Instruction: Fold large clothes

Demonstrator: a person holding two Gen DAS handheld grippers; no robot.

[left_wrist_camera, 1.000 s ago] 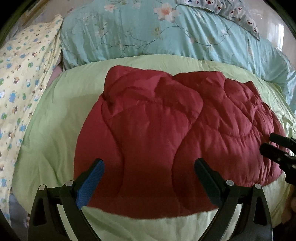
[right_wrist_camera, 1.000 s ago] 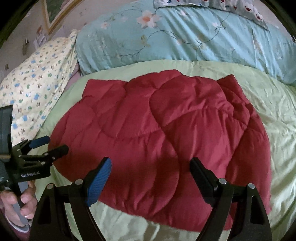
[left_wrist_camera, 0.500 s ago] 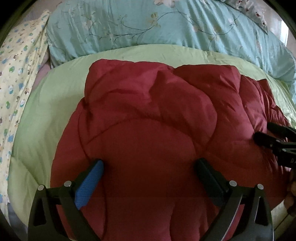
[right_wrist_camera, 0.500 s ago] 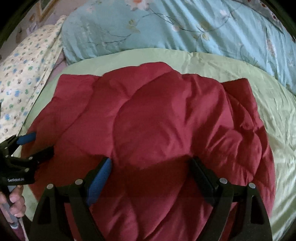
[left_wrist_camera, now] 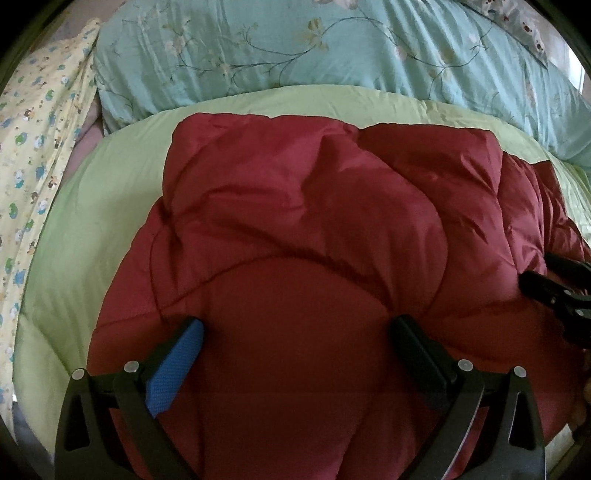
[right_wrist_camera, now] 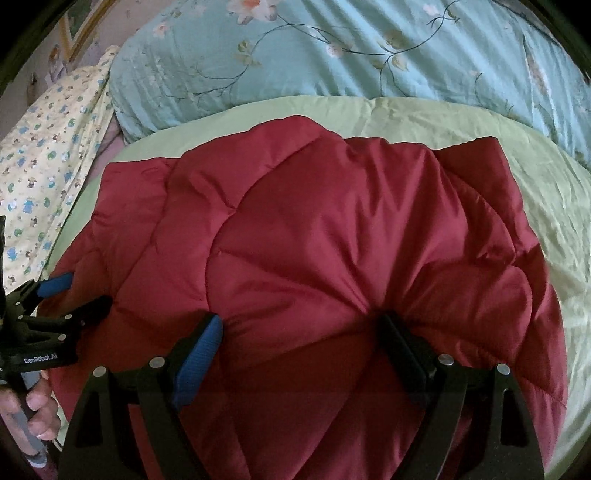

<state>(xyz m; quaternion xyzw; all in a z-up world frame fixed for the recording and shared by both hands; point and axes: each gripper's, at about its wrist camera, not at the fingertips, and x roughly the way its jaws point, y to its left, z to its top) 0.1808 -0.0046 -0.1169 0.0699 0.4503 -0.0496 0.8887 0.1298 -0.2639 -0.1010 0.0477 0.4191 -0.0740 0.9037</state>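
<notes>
A dark red quilted jacket (left_wrist_camera: 303, 229) lies folded on a light green comforter (left_wrist_camera: 85, 221); it also fills the right wrist view (right_wrist_camera: 314, 240). My left gripper (left_wrist_camera: 295, 332) is open, its jaws spread wide and pressed low onto the jacket's near part. My right gripper (right_wrist_camera: 297, 325) is open too, jaws spread on the jacket's near part. The right gripper shows at the right edge of the left wrist view (left_wrist_camera: 550, 280), and the left gripper shows at the left edge of the right wrist view (right_wrist_camera: 62, 291), over the jacket's left edge.
A teal floral duvet (left_wrist_camera: 332, 51) is bunched along the back of the bed. A yellow printed pillow (left_wrist_camera: 33, 140) lies at the left. The green comforter (right_wrist_camera: 546, 206) extends to the right of the jacket. A picture frame (right_wrist_camera: 77, 18) hangs on the wall.
Both grippers have moved forward and down over the jacket, from above its near hem to resting on it. Both stayed open.
</notes>
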